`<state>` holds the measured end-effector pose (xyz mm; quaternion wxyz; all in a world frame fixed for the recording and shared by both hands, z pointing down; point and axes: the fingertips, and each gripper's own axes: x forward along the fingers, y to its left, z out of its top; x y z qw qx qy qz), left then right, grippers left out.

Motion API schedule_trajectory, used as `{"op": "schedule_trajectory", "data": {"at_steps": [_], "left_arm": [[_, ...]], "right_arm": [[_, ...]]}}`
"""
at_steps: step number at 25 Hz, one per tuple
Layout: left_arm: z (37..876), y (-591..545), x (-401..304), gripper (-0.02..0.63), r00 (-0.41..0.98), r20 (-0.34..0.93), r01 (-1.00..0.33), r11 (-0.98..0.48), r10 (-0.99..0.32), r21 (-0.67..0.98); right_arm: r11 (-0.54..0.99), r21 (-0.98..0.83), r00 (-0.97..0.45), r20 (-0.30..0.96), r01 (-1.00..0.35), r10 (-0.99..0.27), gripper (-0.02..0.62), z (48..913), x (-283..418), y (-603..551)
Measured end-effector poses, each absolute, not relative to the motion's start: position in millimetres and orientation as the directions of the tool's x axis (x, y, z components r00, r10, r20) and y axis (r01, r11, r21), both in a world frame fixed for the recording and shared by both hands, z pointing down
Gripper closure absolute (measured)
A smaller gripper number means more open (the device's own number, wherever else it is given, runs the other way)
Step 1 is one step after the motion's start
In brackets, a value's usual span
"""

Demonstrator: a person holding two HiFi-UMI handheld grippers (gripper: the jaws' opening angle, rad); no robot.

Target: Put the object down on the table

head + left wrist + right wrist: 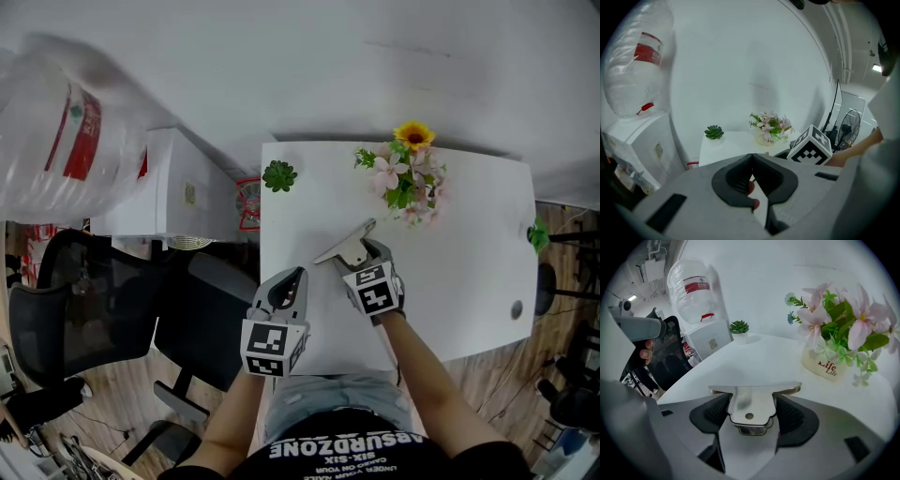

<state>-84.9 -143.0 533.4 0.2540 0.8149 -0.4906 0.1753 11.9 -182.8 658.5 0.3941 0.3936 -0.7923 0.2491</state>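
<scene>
A flat, shiny metal piece [343, 247] with a wide front edge and a small hole [749, 416] in its shank is clamped between the jaws of my right gripper [361, 253]. In the right gripper view the metal piece [752, 399] sits level between the dark pads, over the near part of the white table [469, 281]. Whether it touches the tabletop I cannot tell. My left gripper [296, 276] hangs at the table's front left edge, shut with nothing in it. In the left gripper view that gripper [752, 157] has its jaw tips together.
A pot of pink and yellow flowers [408, 173] stands at the table's back middle, and a small succulent [278, 175] at its back left corner. A small dark disc [516, 308] lies at the right. A water dispenser [169, 187] and an office chair [103, 309] stand to the left.
</scene>
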Motion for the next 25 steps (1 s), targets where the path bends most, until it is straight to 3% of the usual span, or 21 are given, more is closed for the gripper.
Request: {"op": "schedule_trajectory", "data": {"at_steps": [25], "left_arm": [[506.9,-130.1,-87.3,0.600,0.448,0.496,-0.893,-0.389,-0.744,0.225]], "right_arm": [[0.546,-0.083,-0.441,0.696,-0.834,-0.567,0.324,567.7,8.5,-173.9]]}}
